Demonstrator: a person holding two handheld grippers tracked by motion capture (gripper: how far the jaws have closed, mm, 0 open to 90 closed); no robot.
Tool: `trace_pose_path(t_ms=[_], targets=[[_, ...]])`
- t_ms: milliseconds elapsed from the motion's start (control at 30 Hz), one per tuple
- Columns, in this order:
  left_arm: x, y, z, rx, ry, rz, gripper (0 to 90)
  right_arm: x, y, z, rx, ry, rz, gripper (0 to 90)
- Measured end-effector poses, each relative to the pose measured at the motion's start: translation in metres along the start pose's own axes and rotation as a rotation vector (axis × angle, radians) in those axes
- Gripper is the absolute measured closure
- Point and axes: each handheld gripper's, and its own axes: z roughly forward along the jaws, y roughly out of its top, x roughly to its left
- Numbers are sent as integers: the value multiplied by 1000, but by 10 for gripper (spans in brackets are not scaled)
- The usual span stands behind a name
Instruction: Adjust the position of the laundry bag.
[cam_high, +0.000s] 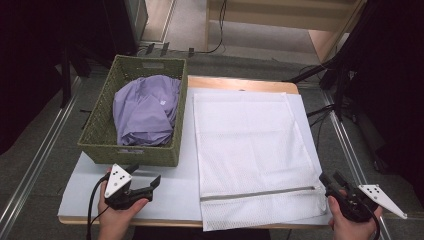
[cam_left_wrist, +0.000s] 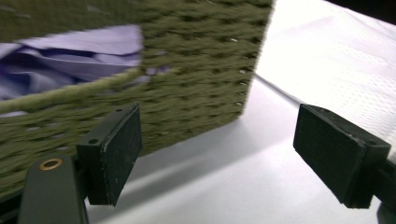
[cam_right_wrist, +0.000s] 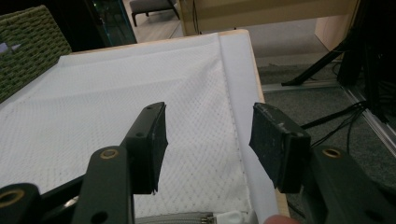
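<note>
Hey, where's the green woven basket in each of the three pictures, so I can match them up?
High view: woven basket at upper left, on the table's left side, holding purple cloth.
Left gripper view: basket wall across the upper left, close ahead of the open jaws.
Right gripper view: basket corner at the far left edge.
Shared landmark: the white mesh laundry bag, beside the basket.

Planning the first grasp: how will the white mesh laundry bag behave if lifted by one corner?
The mesh laundry bag lies flat and thin, so it will probably drape limply. It looks empty, so likely light. Pushed, its fine weave may slide or bunch on the smooth white sheet.
</note>
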Motion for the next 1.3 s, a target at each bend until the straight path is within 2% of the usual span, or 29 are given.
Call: trace_pose_path(t_ms=[100,167,200,233,267,300,367,433,500,567,633,700,733,800,900,967,1000,1033,1067,1133,1267,1300], targets=[[-8,1,4,8,-18,15,210,1,-1,2,13,-5,0,477],[-19,4,13,17,-52,17,245,0,-2,4,23,-3,-24,494],[-19,4,13,17,-52,17,275,0,-2,4,29,-3,-30,501],[-28,5,20,33,-60,14,298,0,-2,5,32,-2,-32,506],[-28,5,20,33,-60,14,313,0,-2,6,37,-2,-24,506],[-36,5,27,47,-86,8,324,-1,-2,7,36,-3,-23,508],[-40,5,31,57,-95,11,346,-1,-2,8,43,-11,-18,514],[-52,7,43,90,-106,23,362,-2,-3,11,56,-5,-14,566],[-59,9,49,108,-116,25,375,-3,-4,16,84,1,-25,575],[-67,11,57,135,-103,35,426,-4,-5,20,98,5,-28,585],[-72,11,64,176,-116,45,445,-6,-6,22,117,-20,-22,585],[-74,12,67,186,-127,42,446,-10,-6,23,117,-29,-13,584],[-78,13,73,212,-130,45,445,-11,-7,24,119,-34,-6,583],[-81,13,77,230,-135,42,445,-13,-7,24,119,-40,-9,583],[-88,16,89,270,-128,34,437,-20,-9,27,154,-62,-13,581],[-91,17,95,282,-125,30,431,-23,-11,30,194,-43,9,581],[-91,17,95,282,-125,30,425,-23,-11,30,194,-43,9,581],[-93,18,99,296,-111,37,421,-24,-12,34,219,-26,16,581],[-95,20,103,305,-74,53,424,-25,-13,35,226,-32,9,581],[-96,21,106,305,-67,46,429,-24,-14,37,245,-34,2,579],[-100,22,109,309,-22,75,496,-24,-17,41,269,-45,-13,579],[-100,22,109,309,-22,75,518,-24,-17,41,269,-45,-13,579]])
